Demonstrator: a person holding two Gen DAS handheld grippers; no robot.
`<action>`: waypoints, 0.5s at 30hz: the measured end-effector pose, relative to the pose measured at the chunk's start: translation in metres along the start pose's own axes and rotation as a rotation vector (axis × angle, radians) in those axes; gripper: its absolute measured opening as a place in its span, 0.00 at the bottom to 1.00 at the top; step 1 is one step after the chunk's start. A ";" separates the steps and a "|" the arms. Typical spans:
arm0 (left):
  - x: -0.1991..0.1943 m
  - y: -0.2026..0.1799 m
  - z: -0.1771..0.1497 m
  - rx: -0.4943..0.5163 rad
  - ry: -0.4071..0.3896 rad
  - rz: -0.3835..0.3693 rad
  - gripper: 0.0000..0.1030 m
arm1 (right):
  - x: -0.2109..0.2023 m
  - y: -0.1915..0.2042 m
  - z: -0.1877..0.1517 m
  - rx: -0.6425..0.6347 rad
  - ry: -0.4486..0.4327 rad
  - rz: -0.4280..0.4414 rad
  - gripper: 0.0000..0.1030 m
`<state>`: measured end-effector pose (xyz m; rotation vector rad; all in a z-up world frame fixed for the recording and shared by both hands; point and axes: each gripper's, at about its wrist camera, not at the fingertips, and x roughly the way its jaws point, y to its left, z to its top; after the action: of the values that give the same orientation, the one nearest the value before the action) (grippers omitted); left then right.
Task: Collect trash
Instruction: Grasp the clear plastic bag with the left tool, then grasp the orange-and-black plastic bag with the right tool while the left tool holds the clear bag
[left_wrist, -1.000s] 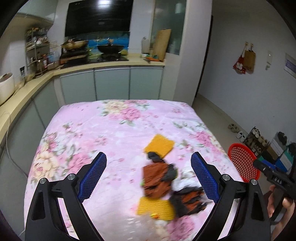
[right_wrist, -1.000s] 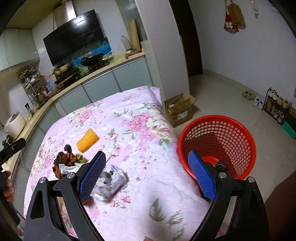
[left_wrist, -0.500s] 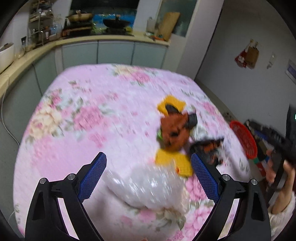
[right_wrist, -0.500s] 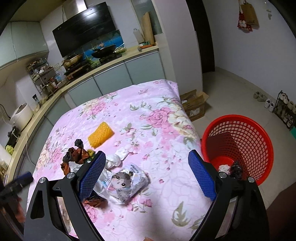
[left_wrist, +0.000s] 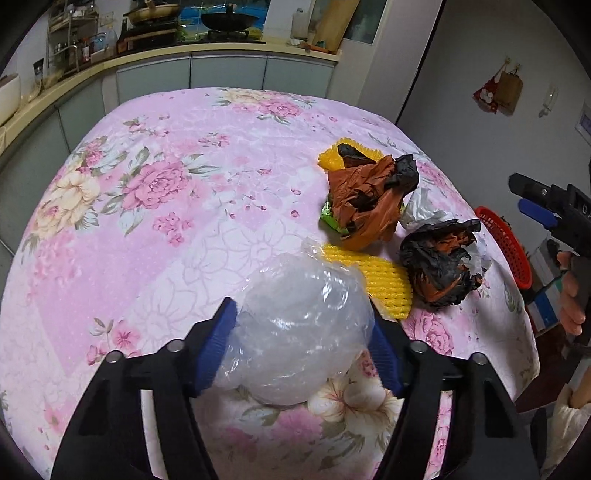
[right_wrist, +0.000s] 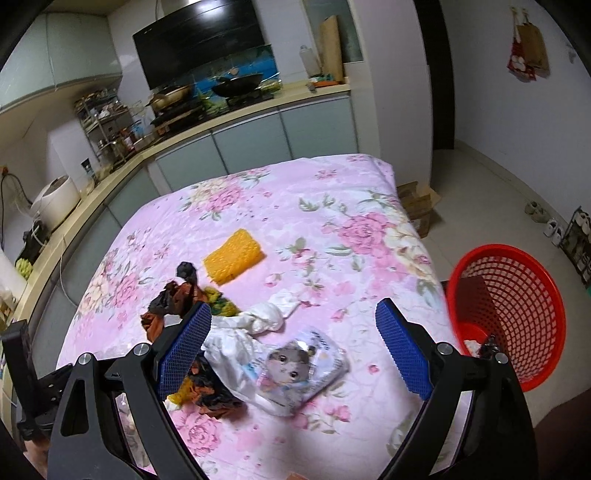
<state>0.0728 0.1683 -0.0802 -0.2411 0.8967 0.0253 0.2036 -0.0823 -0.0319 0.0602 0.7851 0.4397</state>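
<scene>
Trash pile (right_wrist: 236, 339) heaped on floral tablecloth (right_wrist: 332, 206), left of red basket (right_wrist: 517, 314). Basket on floor beside table; few scraps seen at bottom, contents partly hidden. Clear plastic bag (left_wrist: 295, 332) clamped between left gripper (left_wrist: 301, 325) pads. Right gripper (right_wrist: 293, 328) spread wide, nothing held, above cat-print packet (right_wrist: 303, 369).

dim, cool indoor light, brightest on a glare strip atop the range hood (right_wrist: 201, 3). fisheye bends edges; corners vignette black.
</scene>
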 end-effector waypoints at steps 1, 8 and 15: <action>0.000 0.000 0.000 0.003 -0.003 -0.002 0.56 | 0.002 0.004 0.001 -0.008 0.003 0.003 0.85; -0.011 0.015 0.006 -0.032 -0.040 -0.017 0.45 | 0.019 0.043 0.005 -0.093 0.027 0.034 0.85; -0.042 0.044 0.021 -0.117 -0.145 0.028 0.45 | 0.040 0.088 0.010 -0.167 0.080 0.101 0.85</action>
<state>0.0576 0.2187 -0.0438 -0.3311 0.7551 0.1201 0.2038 0.0151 -0.0331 -0.0740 0.8240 0.6054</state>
